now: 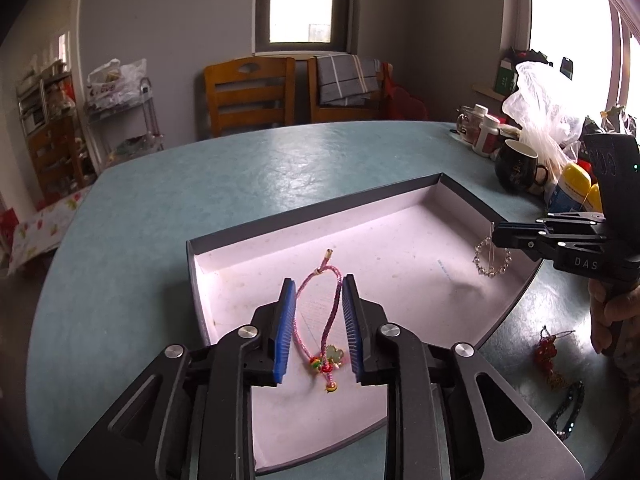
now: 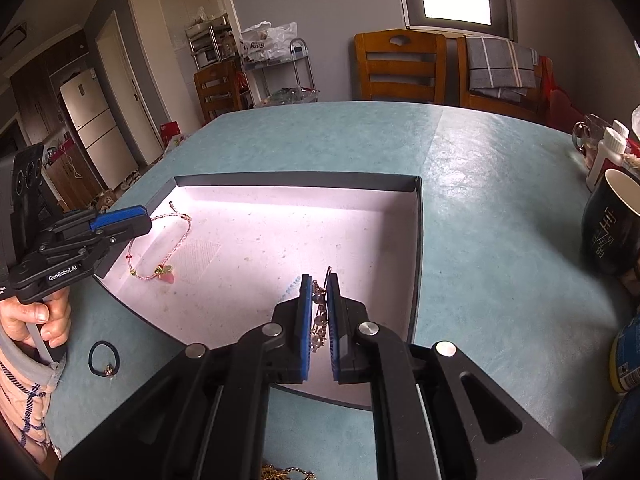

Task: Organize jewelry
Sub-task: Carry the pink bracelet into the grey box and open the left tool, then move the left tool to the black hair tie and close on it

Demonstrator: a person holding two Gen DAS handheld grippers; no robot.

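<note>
A shallow dark box (image 1: 312, 210) with a pale pink floor lies on the teal table (image 1: 160, 200). On its floor rests a pink cord bracelet (image 1: 320, 362) with small coloured charms. My left gripper (image 1: 319, 292) is open, its blue pads either side of the cord without pressing it. From the right wrist view the same bracelet (image 2: 160, 272) lies in the box's left part under the left gripper (image 2: 144, 220). My right gripper (image 2: 319, 280) is shut on a pearly bead bracelet (image 2: 319, 320). That bead bracelet (image 1: 492, 264) hangs from the right gripper (image 1: 496, 236) over the box's right end.
Beside the box on the table lie a black hair tie (image 2: 105, 358), a red bead ornament (image 1: 548, 350), a dark beaded band (image 1: 568, 408) and a gold chain (image 2: 288, 472). A black mug (image 1: 518, 164), bottles and a plastic bag crowd the right edge. Wooden chairs stand beyond.
</note>
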